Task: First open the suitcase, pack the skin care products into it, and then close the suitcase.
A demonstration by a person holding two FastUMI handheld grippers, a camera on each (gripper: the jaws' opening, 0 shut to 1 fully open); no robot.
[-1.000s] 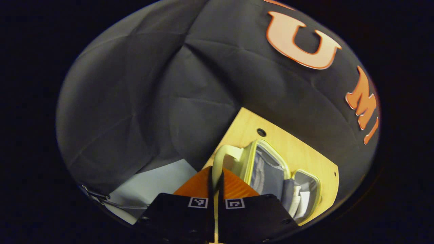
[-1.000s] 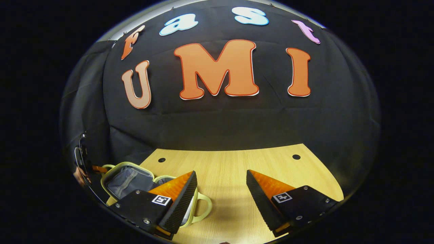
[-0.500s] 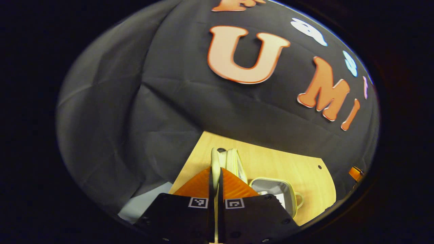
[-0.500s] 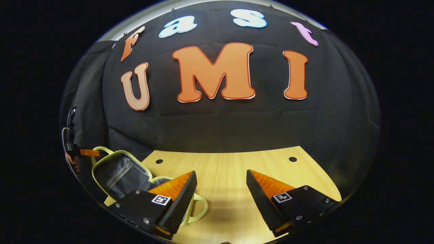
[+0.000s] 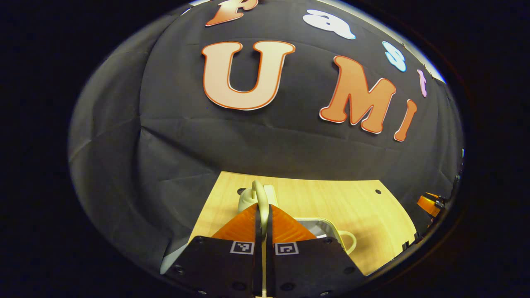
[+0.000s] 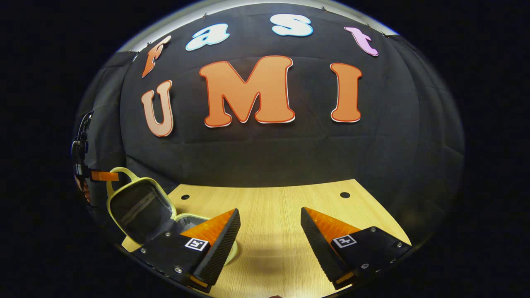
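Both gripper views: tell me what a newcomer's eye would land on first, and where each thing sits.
In the left gripper view, the left gripper is shut on the handle of the suitcase lid. In the right gripper view, that lid stands raised at the left, dark lining showing, over the wooden table. The right gripper hovers open above the tabletop.

Left gripper fingers covering most of suitcase in left gripper view; contents hiding. Right gripper finger blocking lower shell in right gripper view.
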